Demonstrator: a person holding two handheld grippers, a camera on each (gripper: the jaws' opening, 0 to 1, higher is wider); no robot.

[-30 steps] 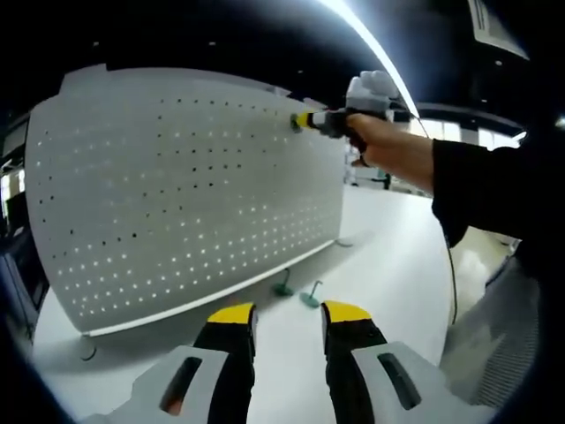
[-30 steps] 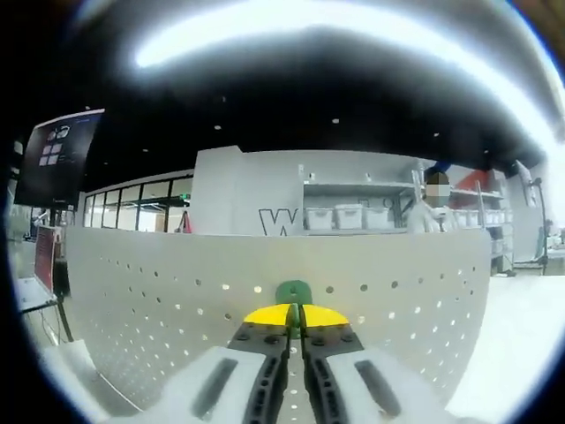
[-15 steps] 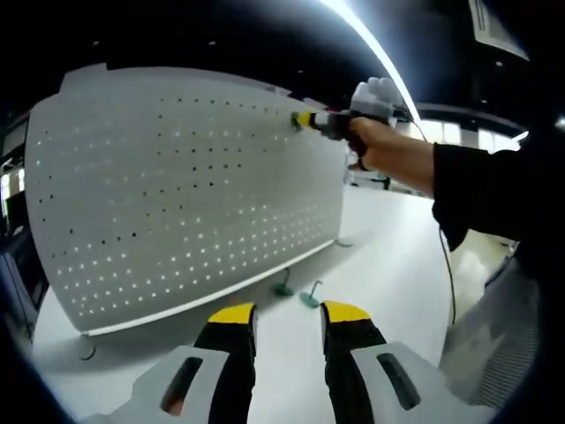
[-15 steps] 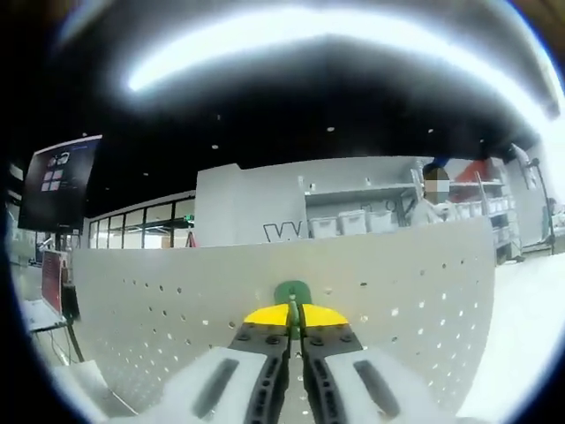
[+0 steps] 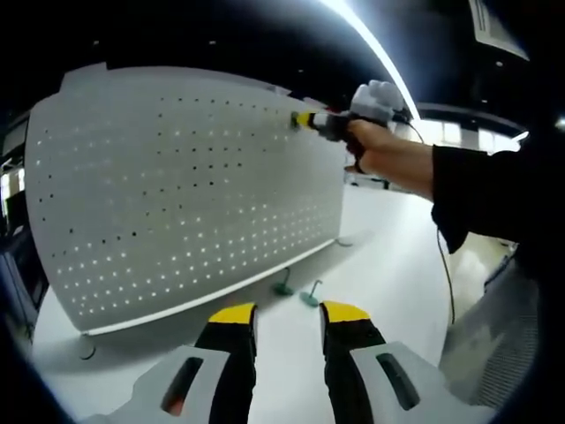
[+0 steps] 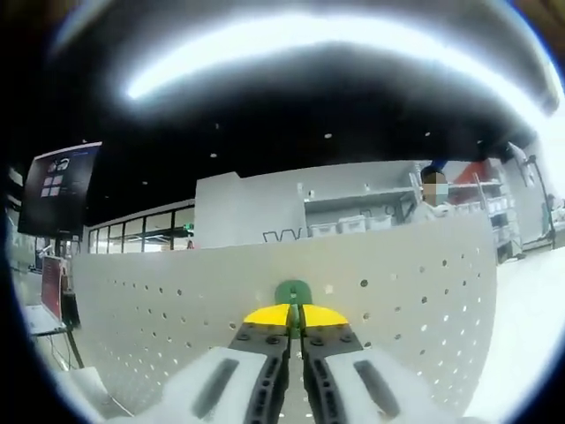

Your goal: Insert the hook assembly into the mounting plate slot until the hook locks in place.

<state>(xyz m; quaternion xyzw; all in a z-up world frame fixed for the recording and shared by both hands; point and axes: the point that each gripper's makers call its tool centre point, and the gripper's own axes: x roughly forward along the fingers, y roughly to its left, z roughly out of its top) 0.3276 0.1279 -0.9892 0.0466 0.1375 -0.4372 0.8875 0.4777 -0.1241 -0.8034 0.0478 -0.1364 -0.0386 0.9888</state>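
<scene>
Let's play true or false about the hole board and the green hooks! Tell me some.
1. The right gripper is shut on a green hook. True.
2. The left gripper is holding a hook. False: it is open and holds nothing.
3. Two spare green hooks lie on the table at the foot of the pegboard. True.
4. The pegboard lies flat on the table. False: it stands upright.
5. The held hook is at the bottom edge of the pegboard. False: it is near the top.
</scene>
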